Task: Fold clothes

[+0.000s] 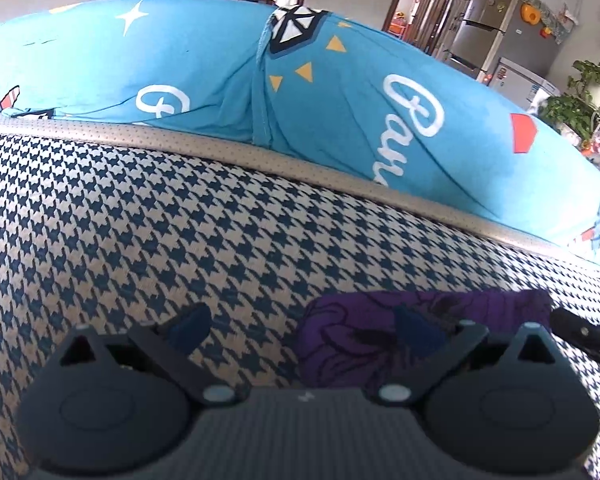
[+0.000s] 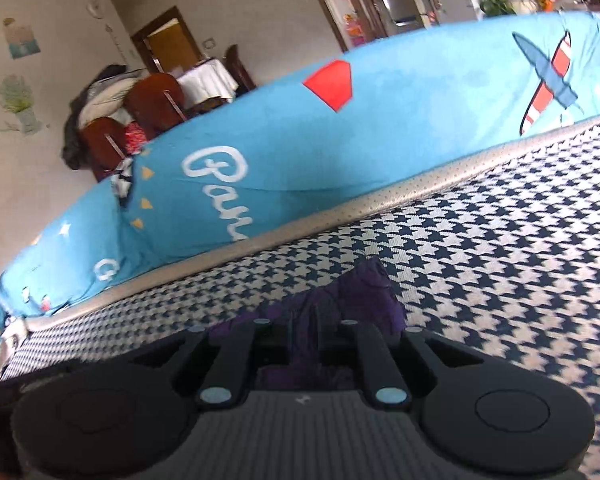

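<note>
Pinching the purple floral garment (image 2: 356, 300), right tongs (image 2: 306, 344) are pressed together on a bunched fold; left tongs (image 1: 304, 330) are spread, one finger over the cloth edge. Risk: thin bite slips or drags it crooked. Garment lies on the houndstooth cushion (image 1: 140, 220), long axis apparently across left view; blue cover (image 1: 340, 100) beyond.

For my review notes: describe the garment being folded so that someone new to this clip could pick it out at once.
Find the houndstooth-patterned surface in front of the bright blue printed cover. On it, at the grippers' end, lies a small purple cloth; the right gripper is shut on it, the left gripper is open at its edge. It is the only dark purple piece, with dark floral outlines.
</note>
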{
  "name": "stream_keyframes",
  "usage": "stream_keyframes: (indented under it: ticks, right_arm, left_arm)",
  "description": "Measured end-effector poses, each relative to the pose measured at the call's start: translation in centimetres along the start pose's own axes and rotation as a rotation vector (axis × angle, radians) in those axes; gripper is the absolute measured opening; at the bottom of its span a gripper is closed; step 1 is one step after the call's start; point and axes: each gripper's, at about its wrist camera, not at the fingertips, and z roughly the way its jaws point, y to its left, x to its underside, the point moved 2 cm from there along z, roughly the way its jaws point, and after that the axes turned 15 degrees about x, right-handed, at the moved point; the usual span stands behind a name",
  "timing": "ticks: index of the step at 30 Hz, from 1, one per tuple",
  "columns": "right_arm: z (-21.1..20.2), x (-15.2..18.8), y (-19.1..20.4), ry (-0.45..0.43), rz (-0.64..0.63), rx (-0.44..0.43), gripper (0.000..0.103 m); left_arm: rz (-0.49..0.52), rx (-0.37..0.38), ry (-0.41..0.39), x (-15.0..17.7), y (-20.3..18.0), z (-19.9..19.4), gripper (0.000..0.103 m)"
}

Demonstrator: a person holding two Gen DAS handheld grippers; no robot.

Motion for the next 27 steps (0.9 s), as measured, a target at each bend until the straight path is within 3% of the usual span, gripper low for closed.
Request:
stream_keyframes:
  ticks: [16,23,27]
  right_arm:
    - [-9.2,5.6,-5.9,0.039,0.013,0.057,0.012]
    - [-9.9,7.4,-6.3,0.091,0.007,0.063,0.012]
    - [-8.7,7.9,-6.6,0.130,-0.013,0.144,0.012]
  left_arm:
    - [0.125,0.094,0.098,6.8,-3.9,-4.5,0.102]
    - [0.185,0.081,0.110,10.6,-4.7,-6.1,0.102]
    - [0.183,0.084,0.144,12.1,-4.6,-6.0,0.103]
